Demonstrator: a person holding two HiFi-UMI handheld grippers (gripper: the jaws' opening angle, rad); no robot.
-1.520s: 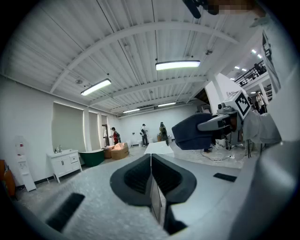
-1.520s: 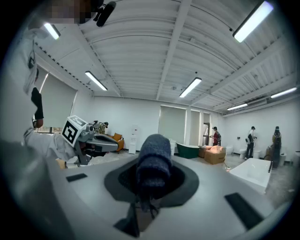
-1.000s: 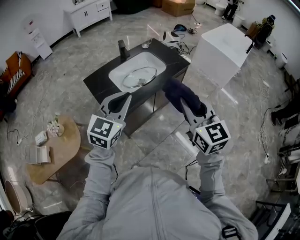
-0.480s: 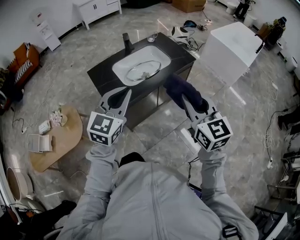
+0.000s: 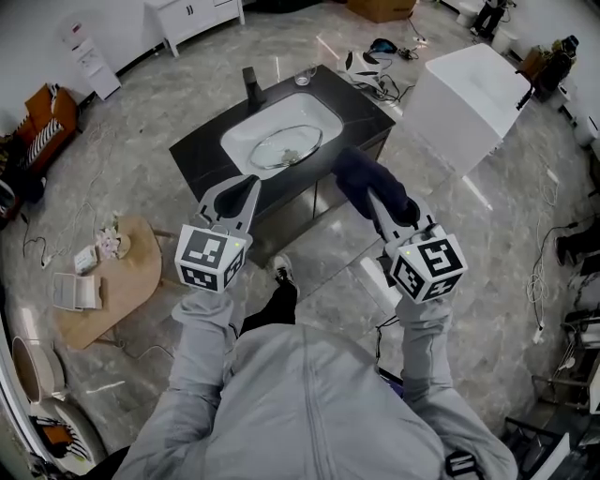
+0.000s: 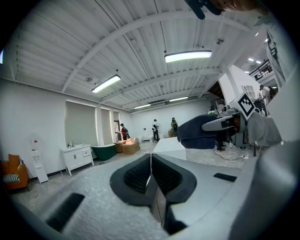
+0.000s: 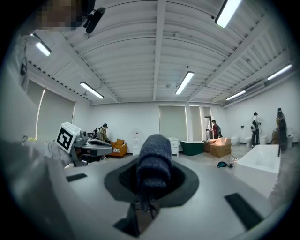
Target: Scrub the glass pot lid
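Observation:
The glass pot lid lies in the white sink basin of a black counter, ahead of both grippers. My left gripper hangs short of the counter's near edge, shut and empty; its jaws meet with nothing between them. My right gripper is shut on a dark blue cloth, held in the air right of the counter's near corner. In the right gripper view the cloth sticks up from the jaws. Neither gripper touches the lid.
A black faucet and a small glass stand at the counter's back. A large white block is at the right, a round wooden table at the left, a white cabinet far back. Cables lie on the floor.
Both grippers keep the same pose and hold. The person's leg and a shoe have come into view below the grippers, and the counter has shifted slightly in the head view.

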